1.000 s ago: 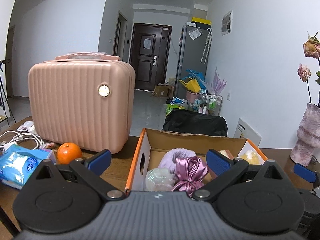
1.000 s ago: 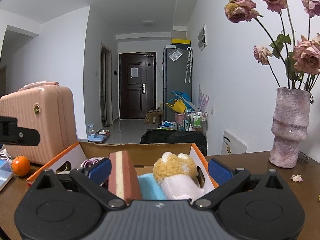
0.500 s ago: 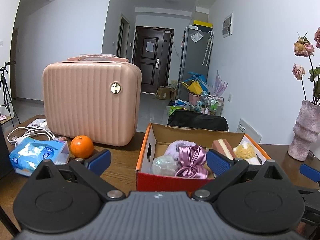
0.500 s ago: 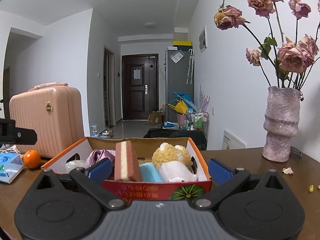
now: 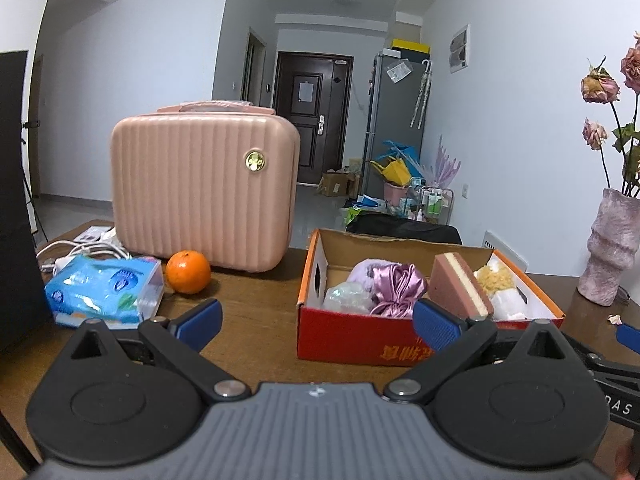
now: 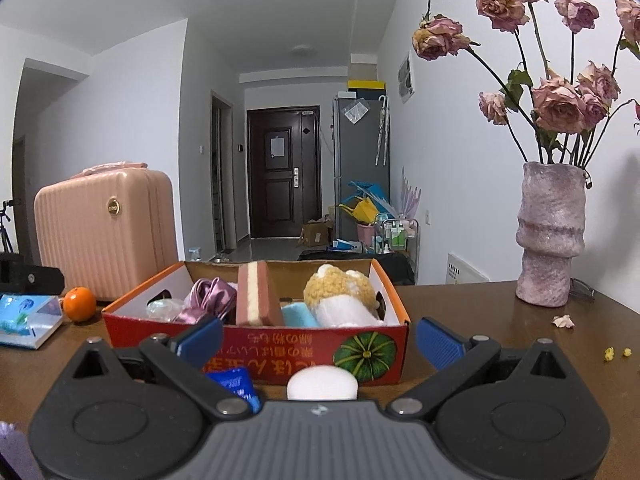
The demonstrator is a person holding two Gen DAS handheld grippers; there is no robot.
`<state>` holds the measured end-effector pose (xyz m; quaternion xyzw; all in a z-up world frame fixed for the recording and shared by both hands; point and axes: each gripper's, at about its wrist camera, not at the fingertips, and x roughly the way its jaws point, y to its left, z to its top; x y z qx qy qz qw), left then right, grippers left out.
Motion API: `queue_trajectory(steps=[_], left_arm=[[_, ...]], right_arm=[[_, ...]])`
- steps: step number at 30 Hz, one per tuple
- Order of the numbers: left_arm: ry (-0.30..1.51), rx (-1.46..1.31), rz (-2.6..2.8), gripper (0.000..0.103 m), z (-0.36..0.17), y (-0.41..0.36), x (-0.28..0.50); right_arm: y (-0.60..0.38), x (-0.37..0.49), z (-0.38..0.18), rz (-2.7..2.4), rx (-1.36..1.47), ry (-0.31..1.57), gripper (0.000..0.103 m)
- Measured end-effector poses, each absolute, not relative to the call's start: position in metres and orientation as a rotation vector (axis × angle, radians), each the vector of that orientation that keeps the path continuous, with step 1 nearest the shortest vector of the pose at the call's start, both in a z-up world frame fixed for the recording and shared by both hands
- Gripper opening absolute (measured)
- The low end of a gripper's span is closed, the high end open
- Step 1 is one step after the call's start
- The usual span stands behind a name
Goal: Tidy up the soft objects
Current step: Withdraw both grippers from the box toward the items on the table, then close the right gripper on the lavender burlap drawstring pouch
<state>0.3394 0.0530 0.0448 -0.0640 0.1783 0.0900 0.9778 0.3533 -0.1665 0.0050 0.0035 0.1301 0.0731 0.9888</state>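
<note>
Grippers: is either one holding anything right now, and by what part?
Nothing held. The left gripper and right gripper are both open and empty, short of the box.

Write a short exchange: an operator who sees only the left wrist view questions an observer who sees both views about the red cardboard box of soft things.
Operator: Does anything lie on the table before the red cardboard box? The gripper body blocks my view there.
Observer: Yes. A white rounded object and a blue printed packet lie by its front wall, between the fingers of the open right gripper.
Operator: Is anything in the box hidden behind the pink-and-cream sponge block?
Observer: A light blue soft piece sits between the sponge and the fuzzy yellow-and-white plush toy.
</note>
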Motion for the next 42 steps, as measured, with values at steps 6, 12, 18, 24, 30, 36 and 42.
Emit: queue_trajectory(steps=[6, 12, 18, 24, 30, 36, 42], left_arm=[[0.359, -0.133, 0.176, 0.103, 0.042, 0.055, 0.322], [0.346, -0.115, 0.164, 0.103, 0.041, 0.052, 0.299], [0.335, -0.113, 0.137, 0.103, 0.041, 0.051, 0.276], [0.325, -0.115, 0.111, 0.103, 0.04, 0.054, 0.254], [0.317, -0.116, 0.095, 0.103, 0.039, 0.058, 0.235], [0.323, -0.104, 0.085, 0.103, 0.035, 0.063, 0.219], [0.357, -0.078, 0.072, 0.103, 0.026, 0.068, 0.209]], right_arm=[[-0.171, 0.336, 0.002, 0.154, 0.004, 0.266, 0.103], [-0.174, 0.315, 0.002, 0.167, -0.011, 0.255, 0.103], [-0.175, 0.294, 0.001, 0.18, -0.02, 0.248, 0.103], [-0.177, 0.275, 0.002, 0.177, -0.013, 0.248, 0.103], [-0.181, 0.261, 0.001, 0.19, 0.0, 0.259, 0.103], [-0.179, 0.249, -0.001, 0.201, -0.013, 0.27, 0.103], [-0.174, 0.239, -0.004, 0.22, -0.027, 0.28, 0.103]])
